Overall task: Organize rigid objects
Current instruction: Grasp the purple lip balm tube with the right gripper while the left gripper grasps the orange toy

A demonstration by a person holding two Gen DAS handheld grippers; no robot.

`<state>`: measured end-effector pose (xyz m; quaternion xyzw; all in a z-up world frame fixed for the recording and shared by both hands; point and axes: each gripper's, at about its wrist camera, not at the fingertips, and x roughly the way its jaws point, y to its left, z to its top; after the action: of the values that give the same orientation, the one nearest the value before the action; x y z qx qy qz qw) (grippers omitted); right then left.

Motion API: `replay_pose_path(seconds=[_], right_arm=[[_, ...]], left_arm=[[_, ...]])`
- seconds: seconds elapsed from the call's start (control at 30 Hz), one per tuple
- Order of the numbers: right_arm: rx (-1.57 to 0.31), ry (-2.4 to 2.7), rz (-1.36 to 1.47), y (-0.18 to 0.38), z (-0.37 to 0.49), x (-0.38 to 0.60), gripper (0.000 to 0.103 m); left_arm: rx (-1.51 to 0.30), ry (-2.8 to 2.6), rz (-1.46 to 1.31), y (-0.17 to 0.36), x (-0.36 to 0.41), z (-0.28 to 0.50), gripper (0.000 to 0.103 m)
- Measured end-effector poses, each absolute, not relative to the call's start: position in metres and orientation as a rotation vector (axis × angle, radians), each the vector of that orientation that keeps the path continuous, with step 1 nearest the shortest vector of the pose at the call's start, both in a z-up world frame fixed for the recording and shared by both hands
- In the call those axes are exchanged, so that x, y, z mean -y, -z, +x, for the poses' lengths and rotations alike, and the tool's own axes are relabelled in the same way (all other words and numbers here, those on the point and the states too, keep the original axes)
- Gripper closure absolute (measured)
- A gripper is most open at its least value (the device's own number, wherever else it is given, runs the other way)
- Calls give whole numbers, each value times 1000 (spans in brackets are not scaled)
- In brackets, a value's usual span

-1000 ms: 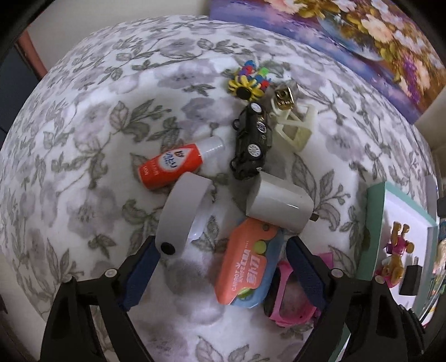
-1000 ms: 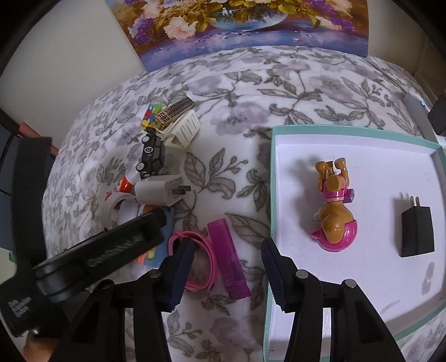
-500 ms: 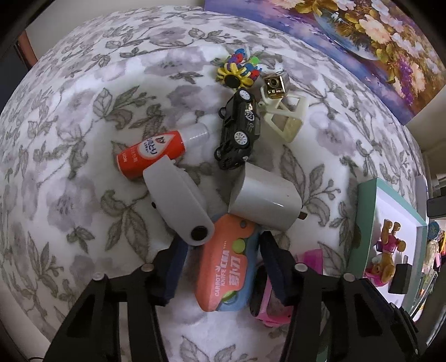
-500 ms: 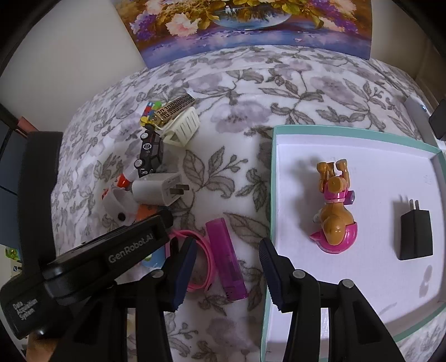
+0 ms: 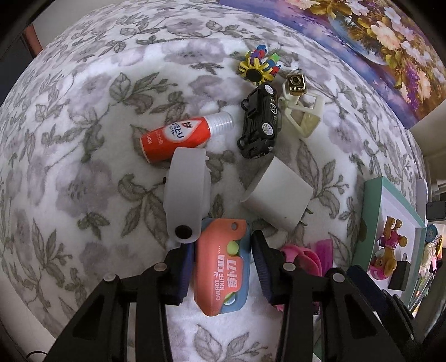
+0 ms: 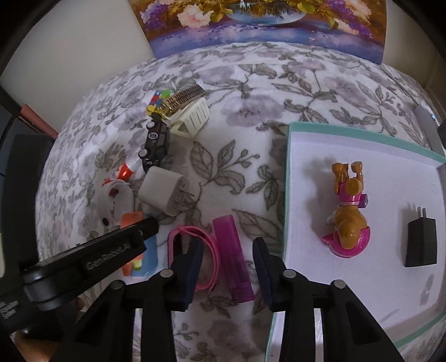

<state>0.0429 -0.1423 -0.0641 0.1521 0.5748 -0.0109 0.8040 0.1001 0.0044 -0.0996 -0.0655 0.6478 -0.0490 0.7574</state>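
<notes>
My left gripper (image 5: 222, 252) is open, its fingers either side of an orange and blue carrot knife (image 5: 223, 267) lying on the floral cloth. A white band (image 5: 186, 195) lies just left of it, a white charger (image 5: 276, 195) just beyond. My right gripper (image 6: 226, 256) is open over a magenta tube (image 6: 233, 256) and a pink band (image 6: 192, 250). A teal-rimmed white tray (image 6: 288, 195) at right holds a toy dog (image 6: 348, 214) and a black plug (image 6: 421, 242).
An orange bottle (image 5: 178, 136), a black toy car (image 5: 260, 122), a cream basket (image 5: 303, 111), a gold block (image 5: 296, 82) and a colourful flower toy (image 5: 257, 65) lie further out. A flower painting (image 6: 259, 22) leans at the back. The left gripper's body (image 6: 83, 259) crosses the right view.
My left gripper has moved forward and narrowed around the carrot knife. The white band has turned to lie left of the knife. My right gripper has barely moved.
</notes>
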Motion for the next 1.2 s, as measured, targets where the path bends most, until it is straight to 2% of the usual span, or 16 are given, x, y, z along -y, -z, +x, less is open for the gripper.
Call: replay_pose_path(seconds=[0.23,0.87,0.93,1.2], right_arm=[[-1262,37,320,77,48,144,69],[-1235,68,286,74,51,142,69],[-1235,81,268,76,53,140,73],[-1247,69,249,79,55,137,73]], left_arm=[[-1417,104,-150,100,-5,101,61],[-1417,97,-148,99,-4,101,60],[-1418,98,-150,100,-4,101,60],[-1419,95,-148,100,-5,101,60]])
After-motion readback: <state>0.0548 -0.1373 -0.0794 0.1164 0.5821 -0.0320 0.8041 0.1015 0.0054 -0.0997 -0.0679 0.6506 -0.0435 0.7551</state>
